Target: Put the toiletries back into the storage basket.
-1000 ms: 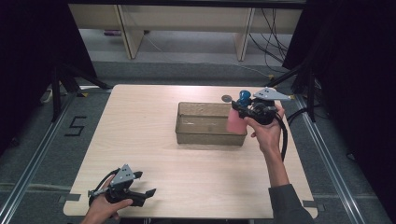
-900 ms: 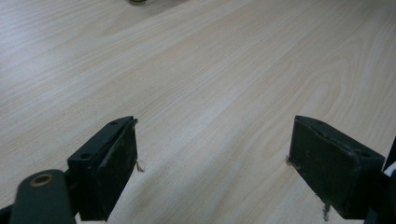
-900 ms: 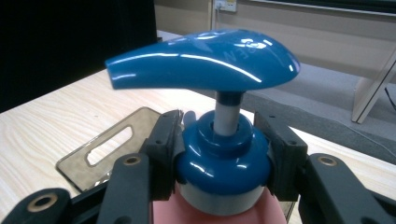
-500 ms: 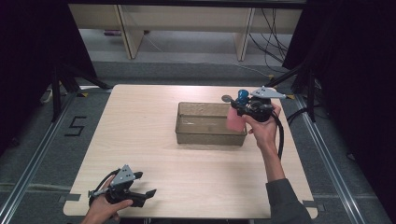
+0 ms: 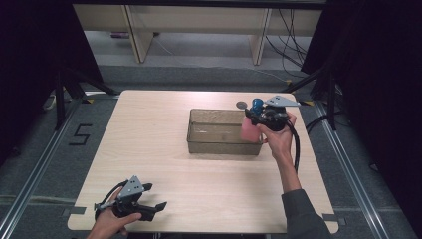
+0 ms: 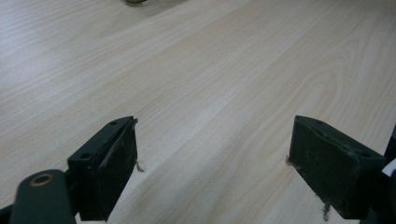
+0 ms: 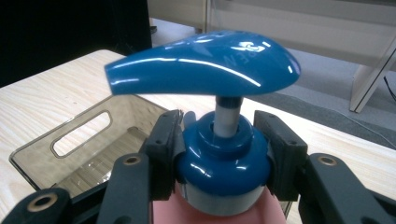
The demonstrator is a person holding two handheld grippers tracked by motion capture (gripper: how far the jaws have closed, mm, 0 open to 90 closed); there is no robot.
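A pink pump bottle (image 5: 249, 132) with a blue pump head (image 7: 201, 63) hangs over the right end of a clear grey bin (image 5: 219, 145). My right gripper (image 7: 223, 150) is shut on the bottle's blue collar, and the pink body sits below the jaws. In the high view the right gripper (image 5: 257, 115) is held at the bin's right rim by a hand. My left gripper (image 5: 155, 210) rests low at the table's front left corner. In the left gripper view its jaws (image 6: 212, 140) stand wide open over bare wood with nothing between them.
The bin (image 7: 84, 140) has a handle slot in its near wall and looks empty. A small dark round object (image 5: 242, 105) lies on the wooden table (image 5: 149, 129) just behind the bin. Shelving legs and cables stand beyond the far edge.
My right gripper has drifted slightly left with the bottle, staying over the bin's right end. The left gripper has not moved.
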